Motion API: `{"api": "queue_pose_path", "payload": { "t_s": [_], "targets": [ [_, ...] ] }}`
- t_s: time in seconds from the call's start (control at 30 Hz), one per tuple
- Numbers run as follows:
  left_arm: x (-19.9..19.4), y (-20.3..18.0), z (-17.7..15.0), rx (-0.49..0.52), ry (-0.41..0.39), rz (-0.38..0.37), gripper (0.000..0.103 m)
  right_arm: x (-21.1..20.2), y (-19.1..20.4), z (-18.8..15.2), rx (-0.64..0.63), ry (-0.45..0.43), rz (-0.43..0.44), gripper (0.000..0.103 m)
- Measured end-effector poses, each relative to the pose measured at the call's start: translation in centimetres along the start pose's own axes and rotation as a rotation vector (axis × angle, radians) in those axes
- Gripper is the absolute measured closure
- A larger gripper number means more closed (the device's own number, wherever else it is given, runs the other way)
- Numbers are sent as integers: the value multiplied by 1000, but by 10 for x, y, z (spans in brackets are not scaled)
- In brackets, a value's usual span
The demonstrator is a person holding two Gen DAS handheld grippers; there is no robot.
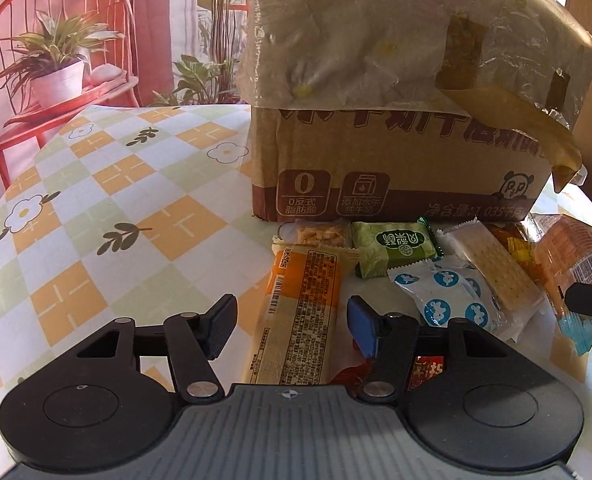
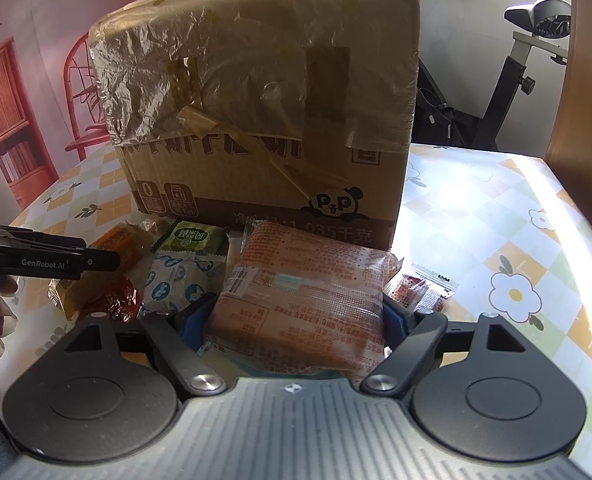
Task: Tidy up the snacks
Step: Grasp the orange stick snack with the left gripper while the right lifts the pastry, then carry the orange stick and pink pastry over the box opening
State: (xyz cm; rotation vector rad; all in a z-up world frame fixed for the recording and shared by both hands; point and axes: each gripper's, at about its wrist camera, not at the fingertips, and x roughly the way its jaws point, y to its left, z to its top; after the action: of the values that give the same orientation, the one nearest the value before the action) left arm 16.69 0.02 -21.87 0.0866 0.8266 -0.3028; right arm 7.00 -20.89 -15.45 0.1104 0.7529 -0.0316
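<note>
Snacks (image 1: 448, 272) heaped at box (image 1: 396, 168) foot, 6 o'clock of it | my left gripper (image 1: 291, 322) spread, jaws astride yellow bar packet (image 1: 300, 312), pads clear | my right gripper (image 2: 296, 320) pinching orange noodle pack (image 2: 300, 300), box at 12 o'clock

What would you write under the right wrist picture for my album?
Right hand-held gripper clamps a big orange snack pack before a taped cardboard box.

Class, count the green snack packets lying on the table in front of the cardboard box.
1. The green packet lies just in front of the cardboard box, between the orange-and-cream bar and the cracker pack. Others may be hidden under the pile.
</note>
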Motion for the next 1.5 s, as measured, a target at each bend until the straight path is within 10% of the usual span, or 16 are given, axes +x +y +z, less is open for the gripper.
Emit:
{"api": "queue_pose_path", "payload": {
  "t_s": [0.3,0.77,1.13,1.5],
  "targets": [
    [-19,5,-5,-19,-30,38,65,-5,-1,1,-2,-13,-5,20],
    [-122,-1,35,-24,-315,98,65,-53,-3,27,-26,-165,2,20],
    [-158,-36,122,-19,-470,26,65,-90,-4,116,-127,-351,19,20],
    [-108,-54,214,-1,-463,13,65,-25,-5,207,-251,-380,26,20]
  ]
}}
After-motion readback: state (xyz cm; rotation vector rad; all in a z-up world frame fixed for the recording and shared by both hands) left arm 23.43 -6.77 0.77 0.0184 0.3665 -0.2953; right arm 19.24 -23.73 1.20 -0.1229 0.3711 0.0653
